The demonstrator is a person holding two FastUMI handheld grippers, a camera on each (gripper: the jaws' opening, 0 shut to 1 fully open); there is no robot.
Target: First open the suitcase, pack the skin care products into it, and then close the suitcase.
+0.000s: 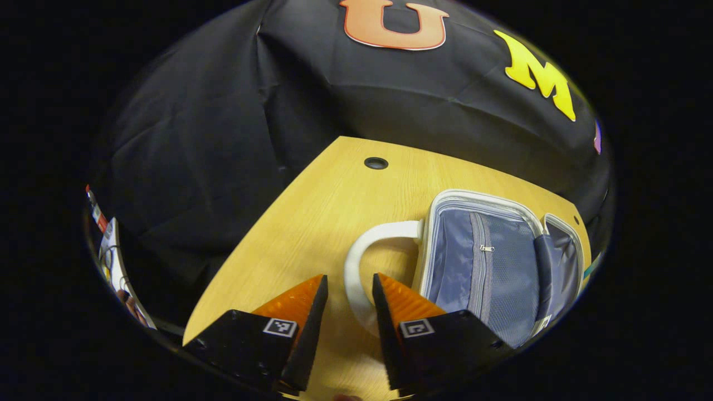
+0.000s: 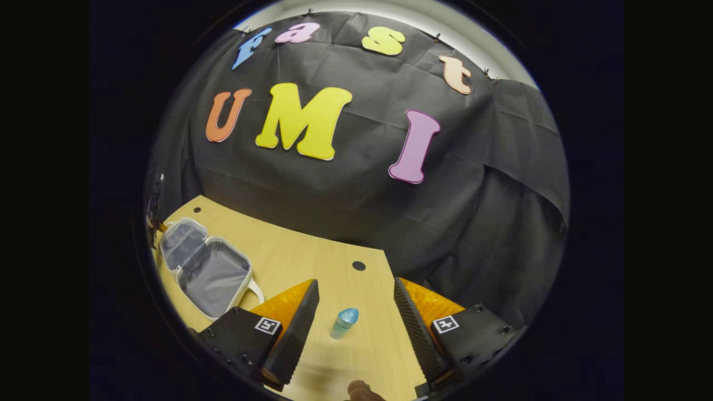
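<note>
Left gripper view: left gripper [image 1: 350,289] low over table [image 1: 312,223], jaws part open around the white handle [image 1: 356,262], gripping nothing; open suitcase [image 1: 490,267] at 2 o'clock.

Right gripper view: right gripper [image 2: 356,301] spread wide, empty, small bottle [image 2: 343,323] between its fingers (untouched); suitcase [image 2: 206,267] at 10 o'clock.

Suitcase [image 2: 203,267] lies on table [image 2: 312,262], left of bottle [image 2: 343,323].
</note>
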